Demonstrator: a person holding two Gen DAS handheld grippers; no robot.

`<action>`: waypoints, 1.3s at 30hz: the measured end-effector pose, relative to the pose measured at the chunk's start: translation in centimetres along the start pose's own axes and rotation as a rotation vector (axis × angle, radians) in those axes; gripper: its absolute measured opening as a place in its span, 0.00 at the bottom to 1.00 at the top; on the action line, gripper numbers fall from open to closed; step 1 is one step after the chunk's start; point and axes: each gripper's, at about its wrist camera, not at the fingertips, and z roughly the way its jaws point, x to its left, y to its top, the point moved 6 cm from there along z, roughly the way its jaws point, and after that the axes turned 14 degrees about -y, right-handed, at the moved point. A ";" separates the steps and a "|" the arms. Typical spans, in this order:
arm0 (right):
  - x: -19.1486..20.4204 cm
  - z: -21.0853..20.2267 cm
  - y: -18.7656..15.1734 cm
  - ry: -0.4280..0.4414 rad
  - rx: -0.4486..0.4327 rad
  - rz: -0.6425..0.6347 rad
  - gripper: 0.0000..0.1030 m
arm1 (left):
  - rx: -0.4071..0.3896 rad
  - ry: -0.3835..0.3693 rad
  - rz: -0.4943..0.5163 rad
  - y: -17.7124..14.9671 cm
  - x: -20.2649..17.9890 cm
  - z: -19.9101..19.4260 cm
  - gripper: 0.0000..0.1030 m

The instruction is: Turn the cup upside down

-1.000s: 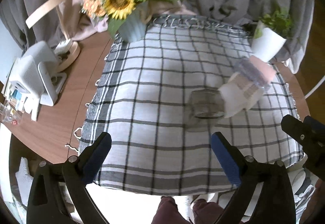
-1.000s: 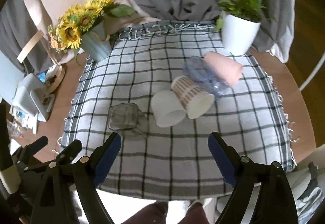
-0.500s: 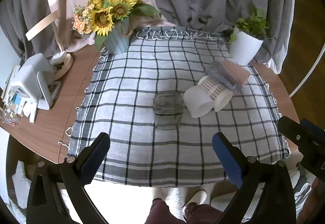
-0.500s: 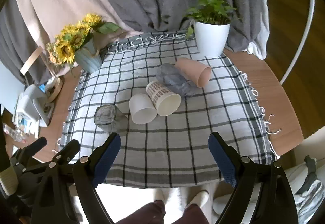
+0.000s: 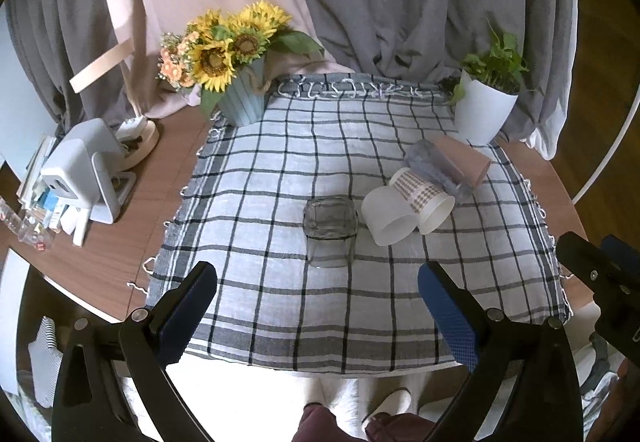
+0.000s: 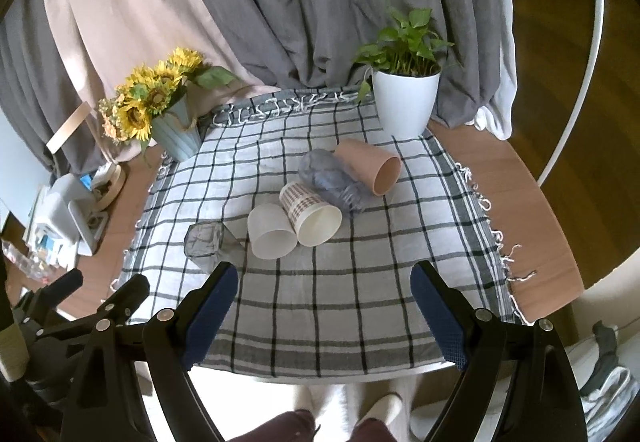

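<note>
Both grippers, left (image 5: 316, 306) and right (image 6: 320, 306), hang wide apart and empty near the counter edge. The glass cup (image 5: 330, 232) lies on the cloth (image 5: 280, 169), just beside the white cup (image 5: 386, 215). Smooth glass could easily slip or roll into it.

Landmark: the grey glass cup (image 5: 329, 232) lying on its side on the checked cloth (image 5: 256, 169).
Near side of the glass cup: bare cloth right up to the table edge.
Left of it: bare cloth, then wood.
Far side: open cloth as far as the sunflower vase (image 5: 242, 101) and the white plant pot (image 5: 482, 113).
Right of it: the frosted white cup (image 5: 386, 215) lies just beside it, then the patterned paper cup (image 5: 424, 197), the bluish glass (image 5: 438, 169) and the pink cup (image 5: 466, 161) crowd together.
</note>
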 end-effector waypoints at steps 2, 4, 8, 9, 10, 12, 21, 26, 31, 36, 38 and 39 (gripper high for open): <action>-0.1 -0.2 0.0 -0.002 -0.008 0.001 0.86 | -0.006 0.009 0.002 0.0 0.0 -0.2 0.99; -0.1 -0.4 0.1 -0.003 -0.017 0.001 0.86 | -0.013 0.014 0.002 0.0 0.1 -0.5 1.00; -0.1 -0.6 0.1 0.000 -0.024 -0.001 0.88 | -0.025 0.030 0.003 0.1 0.2 -0.8 1.00; -0.1 -0.6 0.1 0.000 -0.023 0.000 0.88 | -0.026 0.030 0.003 0.1 0.2 -0.9 1.00; -0.1 -0.6 0.1 0.000 -0.023 0.001 0.88 | -0.025 0.030 0.003 0.1 0.2 -0.9 1.00; -0.1 -0.7 0.1 0.001 -0.023 -0.001 0.88 | -0.026 0.029 0.005 0.1 0.2 -0.9 1.00; 0.1 -1.0 0.2 -0.001 -0.033 -0.002 0.88 | -0.027 0.031 0.003 0.3 0.2 -1.0 1.00; 0.1 -0.9 0.1 0.001 -0.028 -0.001 0.88 | -0.027 0.033 0.002 0.2 0.1 -1.0 1.00; 0.2 -1.0 0.2 0.001 -0.029 -0.002 0.88 | -0.024 0.032 -0.001 0.2 0.1 -1.1 1.00; 0.4 -1.1 0.2 0.001 -0.027 0.001 0.88 | -0.026 0.031 0.001 0.3 0.1 -1.0 1.00; 0.4 -1.1 0.1 0.001 -0.025 0.000 0.88 | -0.024 0.034 0.001 0.3 0.1 -1.1 1.00; 0.4 -1.1 0.2 0.003 -0.023 -0.002 0.88 | -0.025 0.033 0.001 0.3 0.1 -1.0 1.00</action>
